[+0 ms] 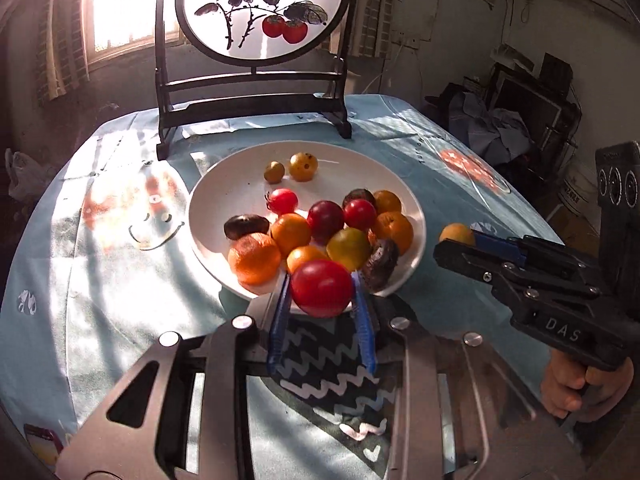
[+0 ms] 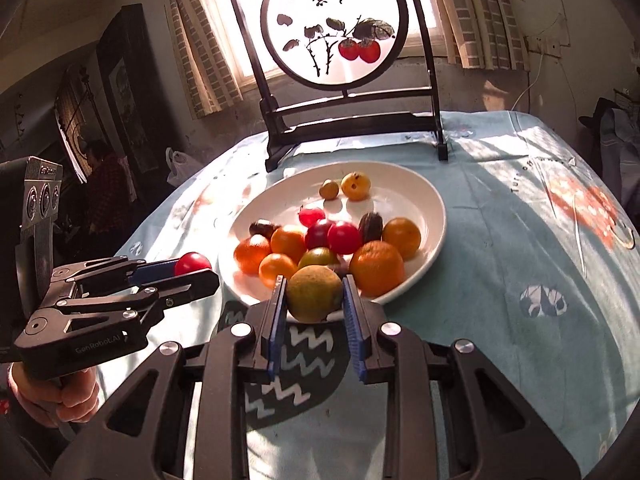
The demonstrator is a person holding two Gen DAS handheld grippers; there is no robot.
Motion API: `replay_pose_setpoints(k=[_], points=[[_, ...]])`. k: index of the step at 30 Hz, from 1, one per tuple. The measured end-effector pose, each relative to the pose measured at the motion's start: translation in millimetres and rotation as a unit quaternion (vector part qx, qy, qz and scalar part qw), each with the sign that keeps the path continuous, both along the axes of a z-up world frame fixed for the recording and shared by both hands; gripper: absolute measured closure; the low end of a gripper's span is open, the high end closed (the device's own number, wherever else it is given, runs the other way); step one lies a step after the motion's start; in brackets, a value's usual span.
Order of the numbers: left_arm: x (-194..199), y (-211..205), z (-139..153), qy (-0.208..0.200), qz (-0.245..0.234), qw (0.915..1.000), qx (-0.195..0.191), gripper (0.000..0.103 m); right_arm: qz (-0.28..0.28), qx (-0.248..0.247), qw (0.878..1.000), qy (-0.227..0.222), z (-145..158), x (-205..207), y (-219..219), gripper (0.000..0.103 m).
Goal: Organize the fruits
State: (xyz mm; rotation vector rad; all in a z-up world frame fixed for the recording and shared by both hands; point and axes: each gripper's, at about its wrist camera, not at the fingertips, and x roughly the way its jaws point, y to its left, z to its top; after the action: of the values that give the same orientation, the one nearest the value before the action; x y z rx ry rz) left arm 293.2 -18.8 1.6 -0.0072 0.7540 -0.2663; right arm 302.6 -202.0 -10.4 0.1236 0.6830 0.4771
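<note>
On the counter [image 1: 100,288], which is draped in a pale blue printed cloth, a wide white ceramic plate [image 1: 208,208] carries a heap of small fruits: orange mandarins [image 1: 254,258], red and dark-red cherry tomatoes [image 1: 359,215], a greenish-yellow tomato [image 1: 348,249], dark brown wrinkled pieces [image 1: 245,227] and two small yellow fruits [image 1: 303,166] at the far side.

Your left gripper [image 1: 322,292] is clamped on a round, glossy red tomato [image 1: 321,288], its blue ribbed pads [image 1: 280,312] pressing both sides. That tomato sits at the near rim of the plate as your left camera sees it; from the right wrist view it shows just to the left of the plate, clear of the pile.

Your right gripper [image 2: 315,298] is clamped on a round, dull yellow-green fruit [image 2: 314,292], blue pads [image 2: 354,320] tight against its flanks, at the plate's near edge. In the left wrist view the same fruit looks more orange-yellow in the sunlight and shows just beyond the plate's right rim.

You grip each black handle with a bare hand [image 1: 580,388].

Behind the plate stands a black wooden frame holding a round white painted screen [image 1: 262,8] with red persimmons on a branch, backlit by the window [image 1: 120,8].
</note>
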Motion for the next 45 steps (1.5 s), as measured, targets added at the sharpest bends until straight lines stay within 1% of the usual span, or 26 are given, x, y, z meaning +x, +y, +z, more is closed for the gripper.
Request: replay_pose_setpoints(k=[1, 4, 7, 13, 15, 16, 17, 18, 19, 20, 21, 25, 29, 33, 36, 40, 42, 45], points=[[10, 0, 2, -0.002, 0.010, 0.9999, 0.003, 0.073, -0.005, 0.002, 1.000, -0.004, 2, 9, 1, 0.075], [41, 3, 2, 0.004, 0.033, 0.9994, -0.004, 0.073, -0.013, 0.007, 1.000, -0.007, 3, 35, 4, 0.075], [65, 3, -2, 0.007, 0.051, 0.9986, 0.010, 0.073, -0.018, 0.010, 1.000, -0.001, -1, 57, 3, 0.075], [92, 6, -13, 0.016, 0.075, 0.9968, 0.022, 0.073, -0.013, 0.018, 1.000, 0.019, -16, 86, 4, 0.075], [94, 6, -15, 0.019, 0.079, 0.9963, 0.029, 0.072, -0.007, 0.010, 1.000, 0.021, -16, 89, 7, 0.070], [93, 6, -15, 0.019, 0.084, 0.9957, 0.036, 0.072, -0.008, 0.006, 1.000, 0.022, -15, 89, 8, 0.059], [90, 7, -14, 0.016, 0.091, 0.9948, 0.044, 0.058, -0.010, 0.003, 1.000, 0.021, -13, 87, 7, 0.052], [86, 7, -11, 0.008, 0.102, 0.9931, 0.057, 0.024, -0.011, 0.000, 1.000, 0.019, -10, 84, 7, 0.049], [79, 7, -6, -0.008, 0.117, 0.9905, 0.072, 0.010, -0.007, -0.002, 1.000, 0.018, -6, 80, 7, 0.043], [70, 8, 1, -0.029, 0.130, 0.9878, 0.081, 0.002, -0.002, -0.003, 1.000, 0.018, -2, 75, 6, 0.040], [62, 8, 7, -0.042, 0.130, 0.9870, 0.086, 0.002, 0.001, -0.004, 1.000, 0.019, 2, 69, 6, 0.040], [28, 13, 27, -0.054, 0.116, 0.9883, 0.082, 0.002, 0.008, -0.007, 1.000, 0.017, 14, 34, 4, 0.037], [-17, 19, 32, -0.054, 0.106, 0.9908, 0.065, 0.002, 0.016, -0.029, 0.999, 0.012, 16, -13, 5, 0.037], [-63, 22, 19, -0.043, 0.102, 0.9914, 0.069, 0.002, 0.031, -0.043, 0.999, 0.006, 3, -63, 5, 0.037], [-92, 23, 2, -0.042, 0.100, 0.9916, 0.072, 0.002, 0.020, -0.061, 0.998, -0.003, -11, -93, 4, 0.037], [-110, 25, -19, -0.032, 0.107, 0.9912, 0.071, 0.002, 0.022, -0.087, 0.996, 0.001, -24, -110, 9, 0.037], [-114, 25, -26, -0.028, 0.103, 0.9921, 0.067, 0.002, 0.031, -0.093, 0.995, -0.001, -27, -115, 12, 0.037], [-115, 24, -32, -0.024, 0.100, 0.9925, 0.065, 0.002, 0.035, -0.098, 0.995, 0.009, -31, -116, 14, 0.037]])
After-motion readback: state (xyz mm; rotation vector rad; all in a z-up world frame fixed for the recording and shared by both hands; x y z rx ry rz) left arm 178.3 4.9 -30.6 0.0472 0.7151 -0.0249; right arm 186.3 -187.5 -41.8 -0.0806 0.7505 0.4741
